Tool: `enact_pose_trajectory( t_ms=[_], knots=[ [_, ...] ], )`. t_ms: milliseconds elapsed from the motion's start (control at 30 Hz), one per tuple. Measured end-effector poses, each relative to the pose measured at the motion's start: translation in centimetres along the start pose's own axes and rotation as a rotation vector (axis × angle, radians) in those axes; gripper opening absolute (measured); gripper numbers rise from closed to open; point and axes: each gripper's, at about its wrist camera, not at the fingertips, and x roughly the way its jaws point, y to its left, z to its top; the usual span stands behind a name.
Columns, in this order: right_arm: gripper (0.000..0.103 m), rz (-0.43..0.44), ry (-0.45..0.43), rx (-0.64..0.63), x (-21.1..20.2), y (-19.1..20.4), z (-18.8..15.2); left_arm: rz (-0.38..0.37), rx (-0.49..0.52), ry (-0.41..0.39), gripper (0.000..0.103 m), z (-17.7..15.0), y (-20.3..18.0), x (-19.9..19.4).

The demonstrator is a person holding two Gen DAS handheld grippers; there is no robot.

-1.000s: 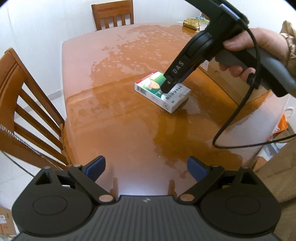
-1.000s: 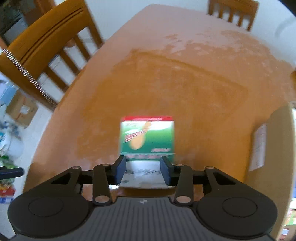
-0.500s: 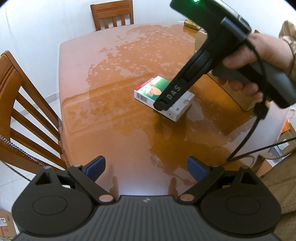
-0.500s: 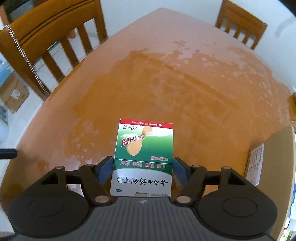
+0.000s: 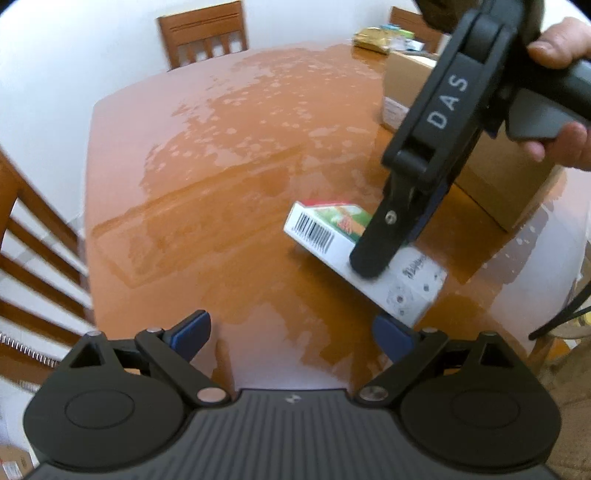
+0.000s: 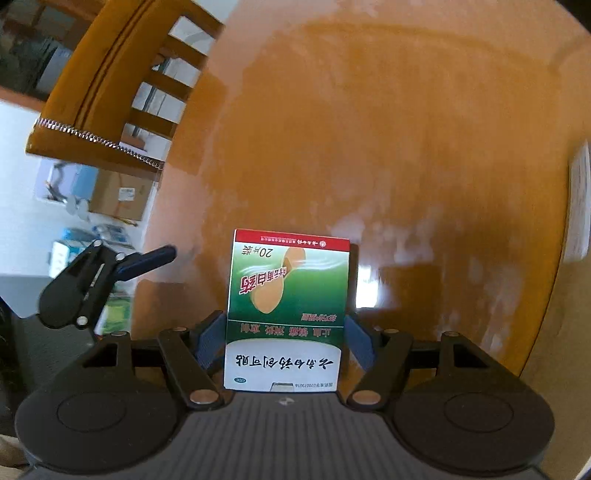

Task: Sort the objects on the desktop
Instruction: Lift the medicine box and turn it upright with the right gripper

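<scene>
A green, red and white carton (image 6: 288, 280) with a barcode side (image 5: 317, 229) sits between the blue pads of my right gripper (image 6: 284, 339), which is shut on its two long sides. In the left wrist view the right gripper (image 5: 391, 236) comes down steeply from the upper right, and the carton hangs tilted just over the orange-brown table (image 5: 221, 184). My left gripper (image 5: 291, 325) stands wide open with nothing between its fingers, close to the near end of the carton. One of its fingers (image 6: 147, 260) shows at the left of the right wrist view.
A large cardboard box (image 5: 509, 177) stands on the table right behind the carton, its labelled side (image 6: 578, 206) at the right. A yellow packet (image 5: 373, 37) lies at the far edge. Wooden chairs stand at the far side (image 5: 203, 33) and the left (image 6: 110, 92).
The right gripper's jaws widened and slid down both sides of the carton, then took hold. The carton has tipped and turned with the gripper. My left gripper moved closer to it.
</scene>
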Motion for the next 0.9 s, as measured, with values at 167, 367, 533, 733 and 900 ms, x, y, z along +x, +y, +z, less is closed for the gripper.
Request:
enact_pose_trajectory(
  t_ms=[167,367,533,733,900],
  knots=[
    [0.075,0.013,0.0,0.039,-0.7,-1.3,-0.4,-0.029,0.04,-0.037,0.095,0.4,-0.9,-0.5],
    [0.082,0.031,-0.011,0.069,-1.6,-1.9,-0.5,-0.063,0.034,-0.078,0.095,1.7,-1.8,-1.1],
    [0.082,0.01,-0.028,0.069,-2.3,-1.8,-1.1,-0.088,0.03,-0.093,0.095,2.5,-2.5,-1.2],
    [0.082,-0.097,-0.068,-0.018,-3.2,-0.8,-1.6,-0.089,0.028,-0.115,0.095,2.6,-3.0,-1.5],
    [0.082,-0.086,-0.082,-0.018,-3.5,-1.0,-1.4,-0.074,-0.001,-0.148,0.095,3.2,-2.6,-2.3]
  ],
)
